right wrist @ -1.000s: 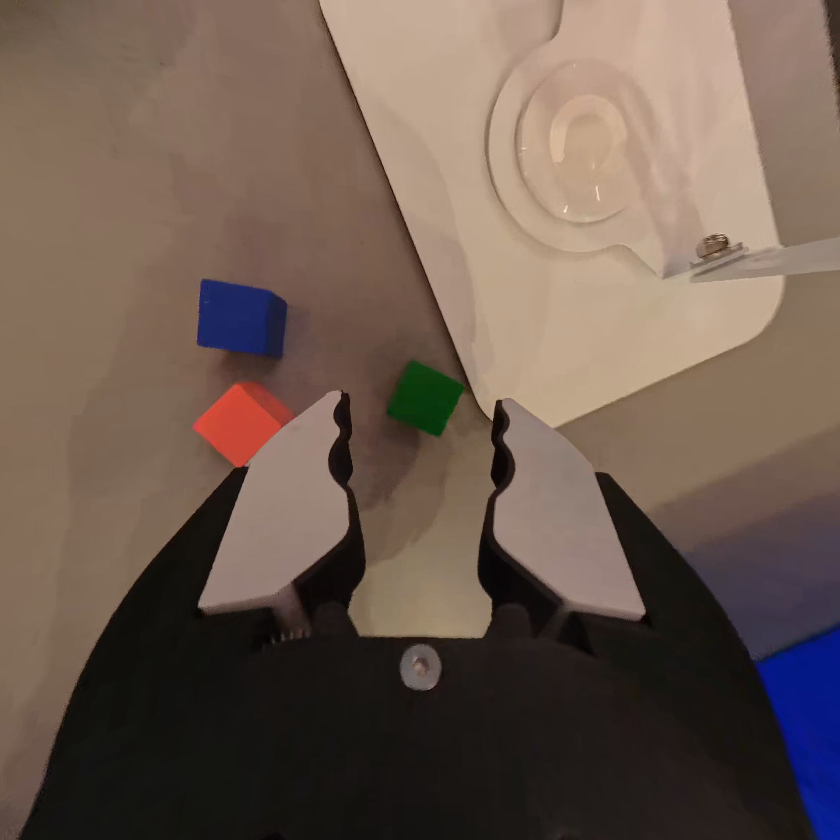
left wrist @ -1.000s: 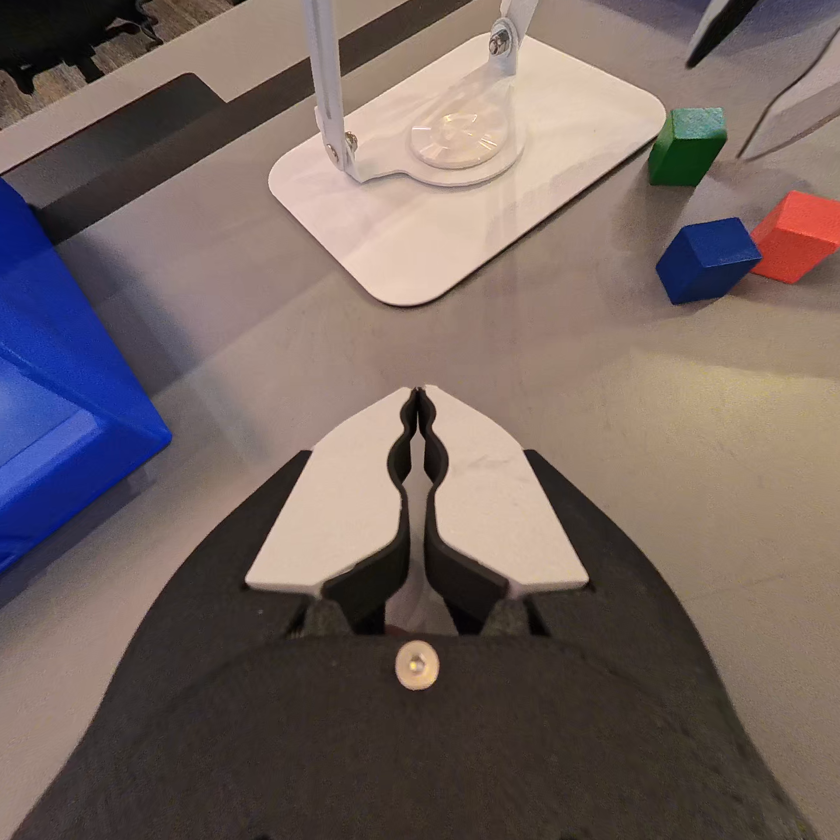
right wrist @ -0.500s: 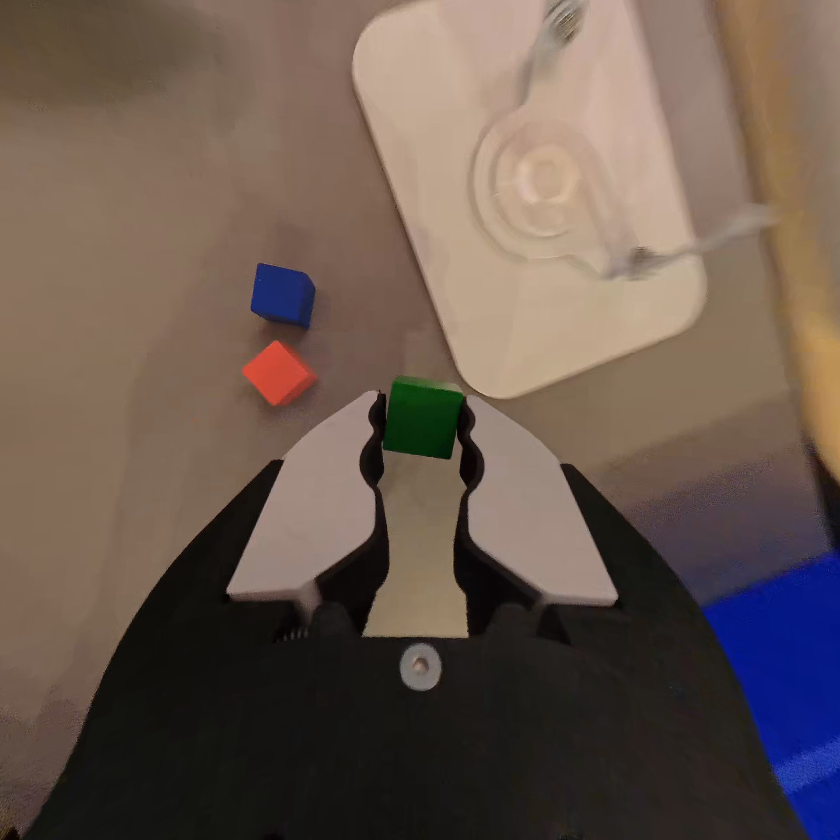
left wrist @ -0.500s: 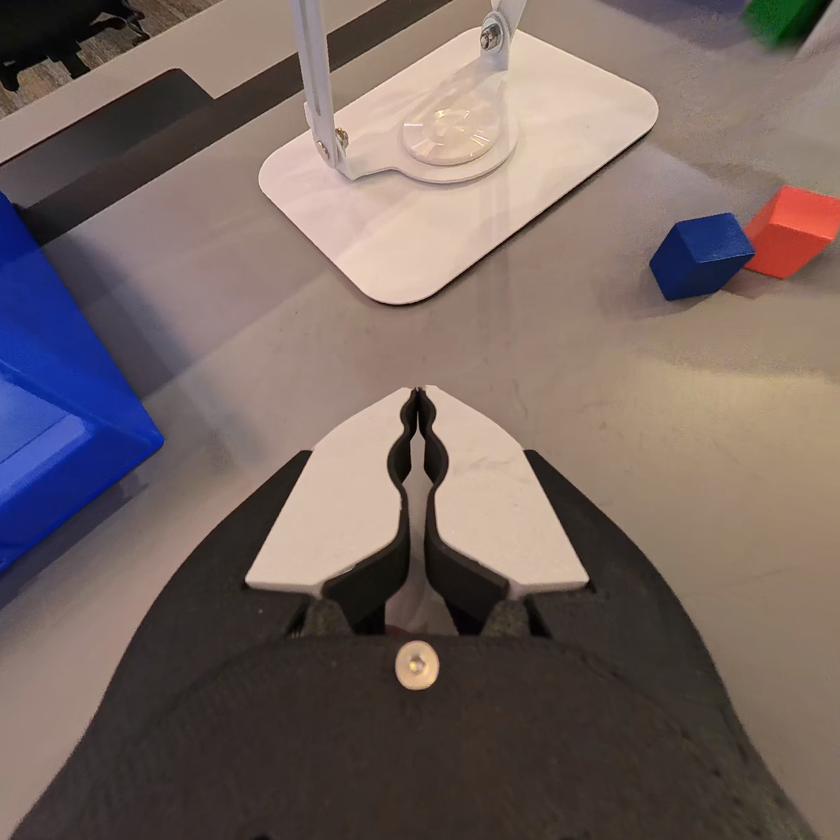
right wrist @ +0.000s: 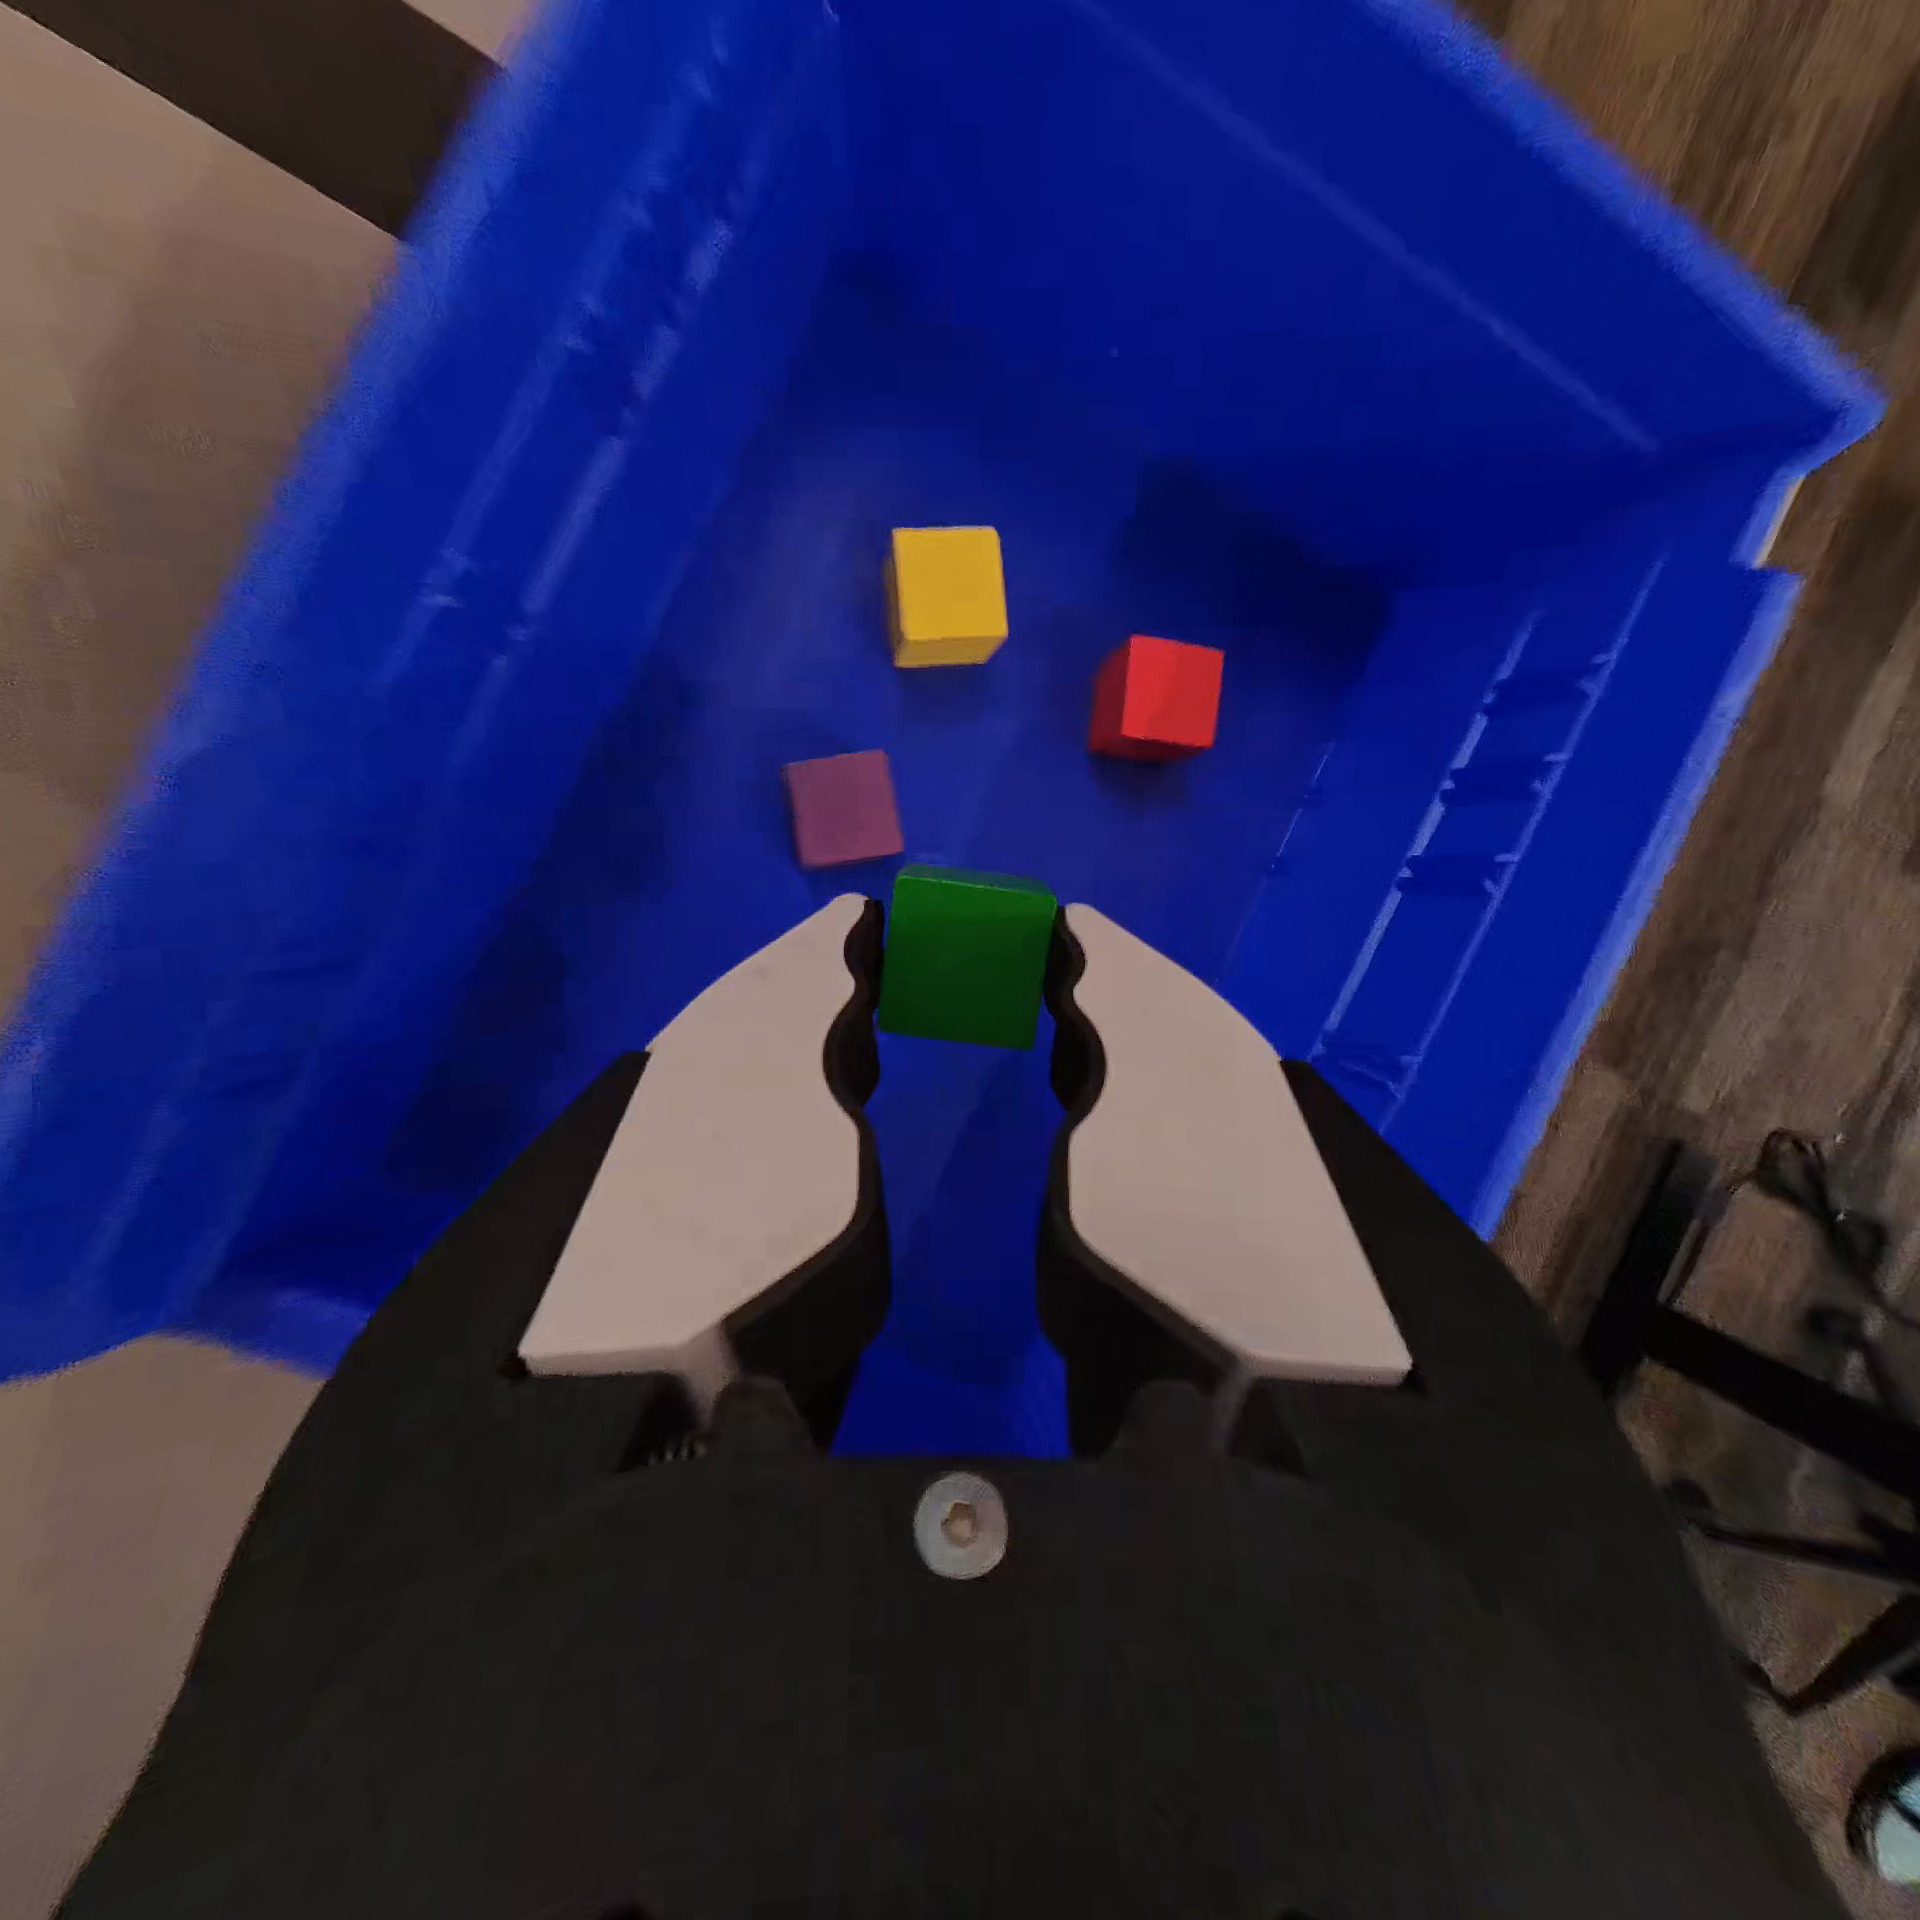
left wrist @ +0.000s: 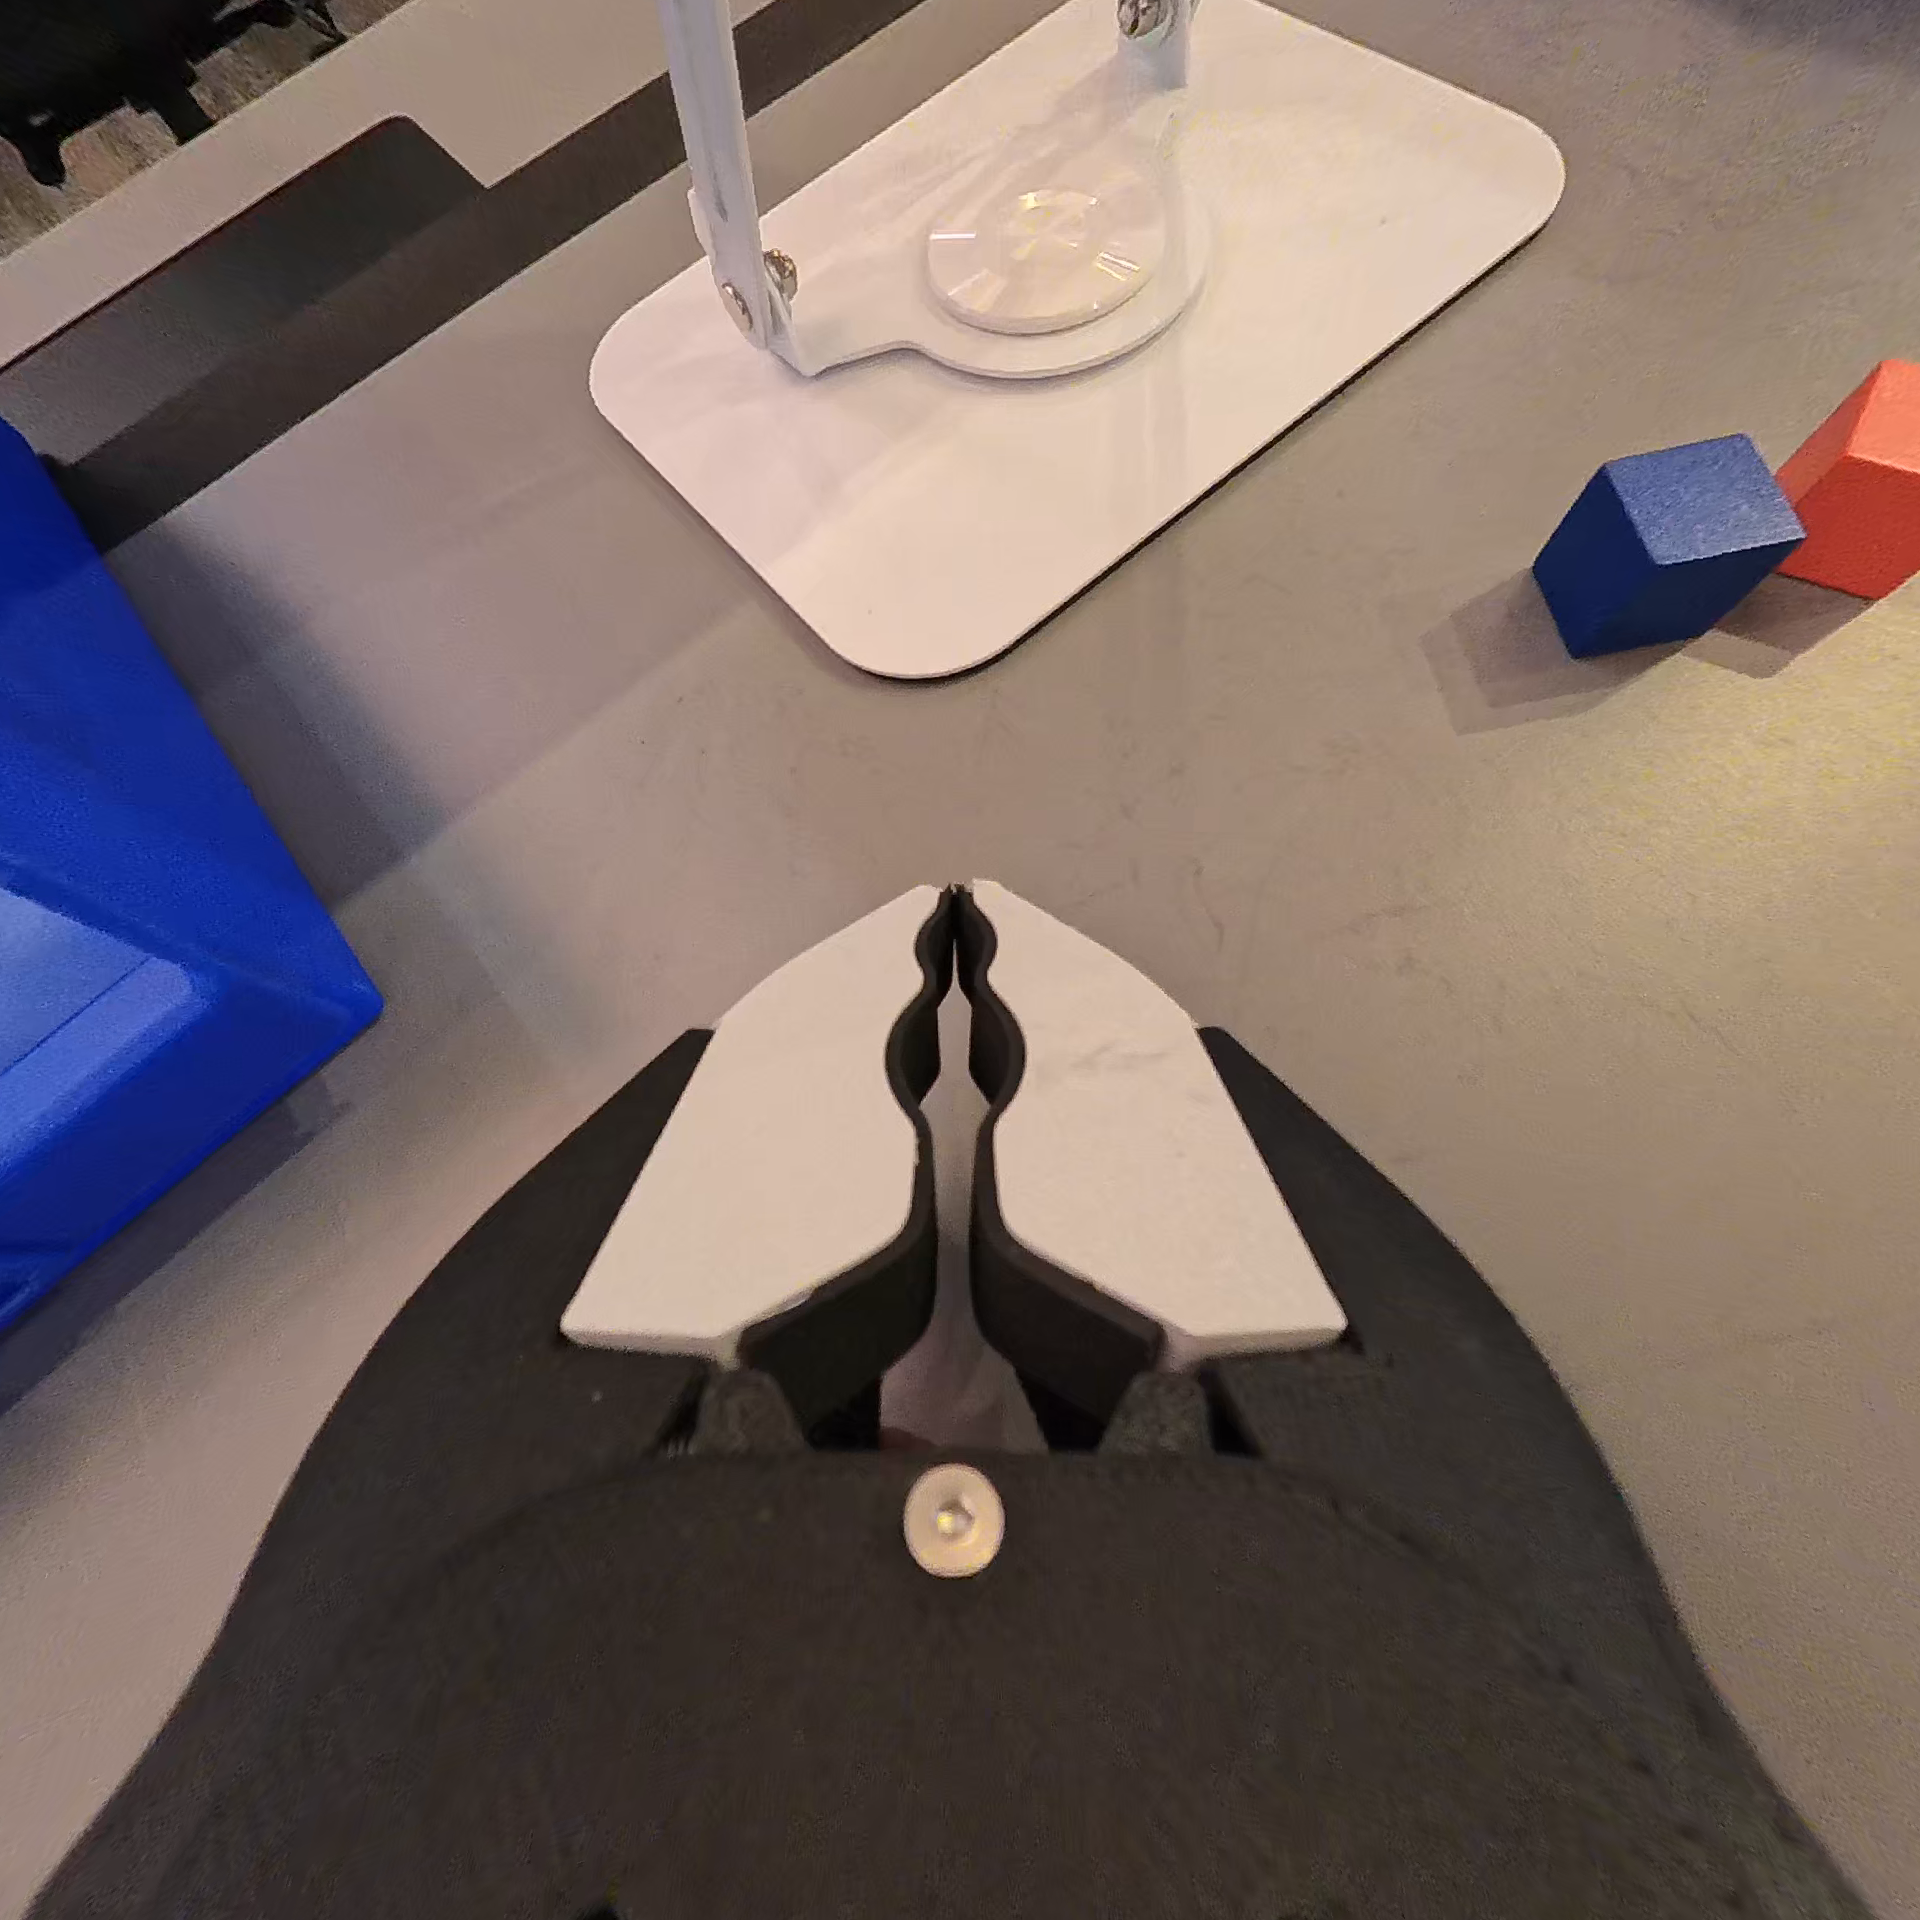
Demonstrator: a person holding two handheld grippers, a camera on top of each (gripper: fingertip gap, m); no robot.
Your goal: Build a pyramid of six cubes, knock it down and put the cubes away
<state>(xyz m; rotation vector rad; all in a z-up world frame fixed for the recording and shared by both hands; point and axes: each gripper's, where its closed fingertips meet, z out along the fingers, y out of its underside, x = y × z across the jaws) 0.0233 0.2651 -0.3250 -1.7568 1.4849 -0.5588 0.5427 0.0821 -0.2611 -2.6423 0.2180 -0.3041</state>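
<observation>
My right gripper (right wrist: 964, 914) is shut on a green cube (right wrist: 964, 961) and holds it above the inside of the blue bin (right wrist: 436, 582). A yellow cube (right wrist: 945, 594), a red cube (right wrist: 1155, 694) and a purple cube (right wrist: 842, 806) lie on the bin floor. My left gripper (left wrist: 958, 891) is shut with nothing between its pads, low over the grey table (left wrist: 1351, 935). A blue cube (left wrist: 1671, 557) and an orange-red cube (left wrist: 1860, 488) lie on the table at the right of the left wrist view. A corner of the blue bin (left wrist: 145, 831) shows at the left.
A white lamp base (left wrist: 1081, 343) with its white arm (left wrist: 717, 135) stands on the table ahead of my left gripper. A dark slot (left wrist: 281, 270) runs along the table's far side. Wooden floor and black chair legs (right wrist: 1756, 1351) lie past the bin's right wall. Spacing between my two grippers at the tips: around 55 cm. About 35 cm separates my left fingertips from the dark slot (left wrist: 281, 270).
My right gripper closed on the green cube on the table, lifted it and swung it over the blue bin. My left gripper stayed shut and barely moved.
</observation>
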